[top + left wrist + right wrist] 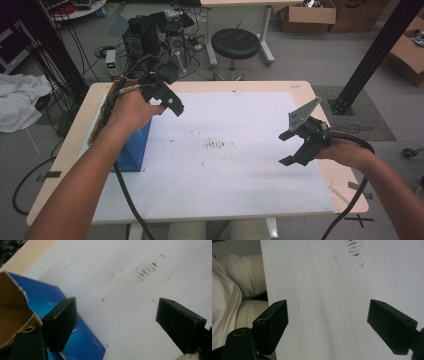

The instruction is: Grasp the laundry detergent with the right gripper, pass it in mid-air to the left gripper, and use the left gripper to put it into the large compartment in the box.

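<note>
**Soft, dim light, blur up close**

The high view is looking flat and slightly underexposed, with even overhead light giving no hard glare. The white sheet [225, 150] is reading greyish, and the forearms are casting only faint, soft shadows on it. The corners are darkening a little, and the far floor is going grainy.

In the left gripper view, the blue box [50, 305] is glowing saturated while its cardboard flap [12, 310] is blurring close to the lens. The brown smudges [146, 268] are smearing softly.

In the right gripper view, a broad, soft shadow is running down the sheet, and the near jaws are sitting dark with little detail.
</note>
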Tool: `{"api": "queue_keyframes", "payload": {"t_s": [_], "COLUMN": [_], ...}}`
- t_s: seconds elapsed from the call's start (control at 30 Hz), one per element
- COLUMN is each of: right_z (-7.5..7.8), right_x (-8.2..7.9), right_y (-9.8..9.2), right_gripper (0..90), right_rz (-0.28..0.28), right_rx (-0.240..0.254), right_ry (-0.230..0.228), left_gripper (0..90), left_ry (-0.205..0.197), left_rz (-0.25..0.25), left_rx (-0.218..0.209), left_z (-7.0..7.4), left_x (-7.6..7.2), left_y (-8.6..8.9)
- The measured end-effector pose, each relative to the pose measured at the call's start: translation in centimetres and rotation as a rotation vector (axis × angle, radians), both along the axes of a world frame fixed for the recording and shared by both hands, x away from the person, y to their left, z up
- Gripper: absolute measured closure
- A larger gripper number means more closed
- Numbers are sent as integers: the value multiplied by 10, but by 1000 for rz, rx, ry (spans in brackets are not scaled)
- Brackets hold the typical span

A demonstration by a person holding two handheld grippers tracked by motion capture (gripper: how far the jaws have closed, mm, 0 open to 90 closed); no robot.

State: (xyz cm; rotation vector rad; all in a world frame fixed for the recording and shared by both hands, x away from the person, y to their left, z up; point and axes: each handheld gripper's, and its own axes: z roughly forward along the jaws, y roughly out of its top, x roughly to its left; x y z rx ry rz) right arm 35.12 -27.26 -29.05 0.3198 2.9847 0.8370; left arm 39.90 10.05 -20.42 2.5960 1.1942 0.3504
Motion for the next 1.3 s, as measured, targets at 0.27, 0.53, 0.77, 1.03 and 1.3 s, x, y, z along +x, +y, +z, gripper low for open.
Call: {"api": "queue_keyframes", "payload": {"t_s": [0.27,0.53,0.77,1.03,1.3], "right_z": [-2,-1,-2,-2,-3], "right_x": [3,4,6,8,8], "right_y": [4,6,6,4,2], "right_gripper": [170,170,171,171,173], "right_rz": [-5,-11,-12,-14,-20], "right_rx": [-21,-24,-39,-38,-37], "right_ry": [4,7,5,4,6], "left_gripper": [189,190,191,191,194], "left_ry": [27,47,79,98,104], "left_rz": [-113,-216,-293,-324,-352], "left_rx": [16,21,33,48,53], "left_z": [-11,-23,-35,-41,-46], "left_x": [6,11,12,14,13], "left_y": [-15,-30,-42,-49,-54]}}
